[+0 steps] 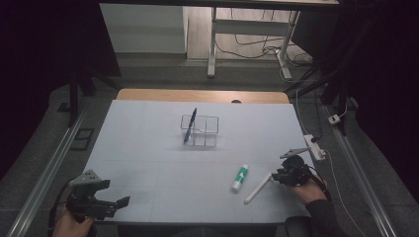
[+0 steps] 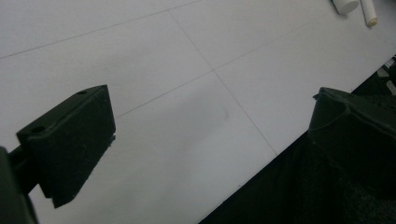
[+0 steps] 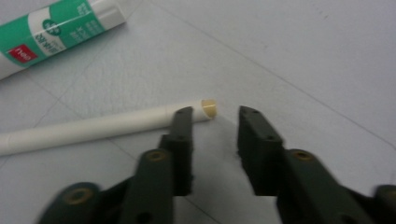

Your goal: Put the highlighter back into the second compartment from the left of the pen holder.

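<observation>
My left gripper (image 1: 111, 203) sits at the lower left of the high view with its jaws spread wide over bare white table (image 1: 148, 148) and nothing between them, so the job's all on the other hand. Over at lower right my right gripper (image 3: 215, 116) has narrowed down at the near tip of the white pen (image 3: 93, 127), which lies flat just right of the green-and-white glue stick (image 3: 51, 32), but the gripper view shows the pen running off past the left jaw with the gap empty, so I'm not gripping it. If I were doing this cleanly I'd open a touch, slide over so the barrel sits between the pads, then close and head for the clear pen holder (image 1: 199, 131) at center frame.
</observation>
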